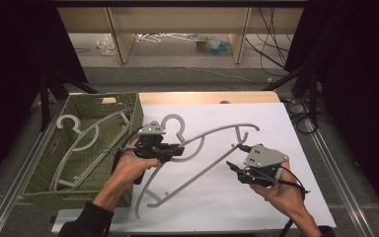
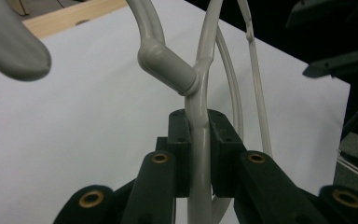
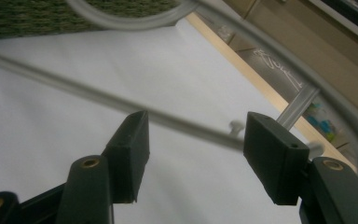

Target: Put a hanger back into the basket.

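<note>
The grey plastic hanger (image 1: 205, 148) lies tilted over the white table top (image 1: 276, 128), its hook (image 1: 173, 120) near the basket's corner and its long arms running toward the near edge and toward the right. The left gripper (image 1: 175, 149) grasps it: in the left gripper view the two black jaws are clamped tight on the hanger's arm (image 2: 199, 154) just below the neck where the hook (image 2: 161, 58) joins. The hanger's far end stays close to the white surface.

The right gripper (image 1: 234, 170) sits near the hanger's right end, beside the thin lower bar. Its jaws stand apart, released; in the right gripper view the bar (image 3: 121, 105) crosses behind the gap between the two pads without either pad pressing on it.

A green woven basket (image 1: 44, 163) stands at the left of the table, touching the white top's left edge. A second grey hanger (image 1: 86, 143) lies inside it, hook toward the far end. Beyond the table, a wooden shelf frame (image 1: 123, 42) stands on the floor with loose cables to its right.
</note>
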Action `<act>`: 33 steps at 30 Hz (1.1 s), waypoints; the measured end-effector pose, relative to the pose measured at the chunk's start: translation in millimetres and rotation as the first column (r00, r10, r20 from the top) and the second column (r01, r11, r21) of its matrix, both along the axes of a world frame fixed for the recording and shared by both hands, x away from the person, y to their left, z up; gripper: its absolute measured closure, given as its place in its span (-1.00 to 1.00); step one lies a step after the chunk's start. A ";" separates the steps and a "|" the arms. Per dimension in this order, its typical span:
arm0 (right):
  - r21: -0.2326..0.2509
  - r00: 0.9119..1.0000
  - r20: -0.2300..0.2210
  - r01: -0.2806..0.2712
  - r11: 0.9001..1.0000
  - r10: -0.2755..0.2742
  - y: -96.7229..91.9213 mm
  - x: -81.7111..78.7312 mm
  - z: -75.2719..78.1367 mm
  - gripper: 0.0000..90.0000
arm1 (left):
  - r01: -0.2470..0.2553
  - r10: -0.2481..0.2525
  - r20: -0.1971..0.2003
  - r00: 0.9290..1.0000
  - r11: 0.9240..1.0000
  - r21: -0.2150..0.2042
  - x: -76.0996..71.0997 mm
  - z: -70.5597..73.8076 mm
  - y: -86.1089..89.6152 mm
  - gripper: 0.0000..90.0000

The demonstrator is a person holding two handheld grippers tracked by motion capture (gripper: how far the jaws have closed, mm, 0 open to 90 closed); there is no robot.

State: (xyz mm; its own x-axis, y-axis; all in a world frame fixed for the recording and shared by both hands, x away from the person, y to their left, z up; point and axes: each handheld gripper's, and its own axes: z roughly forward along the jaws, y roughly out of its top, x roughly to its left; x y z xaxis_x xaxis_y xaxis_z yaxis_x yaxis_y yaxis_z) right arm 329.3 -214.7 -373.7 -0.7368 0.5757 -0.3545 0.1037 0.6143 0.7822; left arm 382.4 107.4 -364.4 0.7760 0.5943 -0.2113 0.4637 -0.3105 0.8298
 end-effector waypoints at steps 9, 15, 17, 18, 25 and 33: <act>0.099 0.997 -0.073 -0.014 0.995 0.021 -8.7 -11.4 -11.7 -0.13 | -0.069 0.072 0.050 0.996 0.996 -0.055 -11.3 35.8 29.5 0.79; 0.136 0.991 -0.133 0.017 0.991 0.001 -15.7 -10.5 -24.8 -0.16 | -0.119 0.124 0.061 0.990 0.990 -0.077 -13.1 54.0 62.7 0.79; 0.132 0.990 -0.144 0.017 0.991 0.002 -16.7 -10.9 -26.3 -0.17 | -0.144 0.150 0.065 0.987 0.986 -0.084 -12.5 59.4 75.3 0.79; 0.137 0.990 -0.142 0.018 0.990 0.002 -16.5 -10.9 -27.5 -0.18 | -0.149 0.156 0.073 0.985 0.985 -0.088 -11.9 61.8 82.1 0.79; 0.153 0.986 -0.169 0.027 0.988 -0.001 -18.5 -10.1 -31.9 -0.25 | -0.245 0.250 0.096 0.963 0.967 -0.062 -7.8 77.5 127.9 0.80; 0.150 0.981 -0.193 0.060 0.987 -0.031 -19.4 -10.1 -36.1 -0.40 | -0.376 0.378 0.117 0.919 0.926 -0.034 8.3 79.1 176.6 0.80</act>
State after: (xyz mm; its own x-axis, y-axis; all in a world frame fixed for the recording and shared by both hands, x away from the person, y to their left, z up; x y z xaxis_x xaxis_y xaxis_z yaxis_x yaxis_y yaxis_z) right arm 319.2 -234.1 -409.8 -0.7538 0.6469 -0.1157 0.2838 0.4792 0.8305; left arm 390.7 284.0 -285.3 0.5147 0.8459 -0.1395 0.4423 -0.1226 0.8884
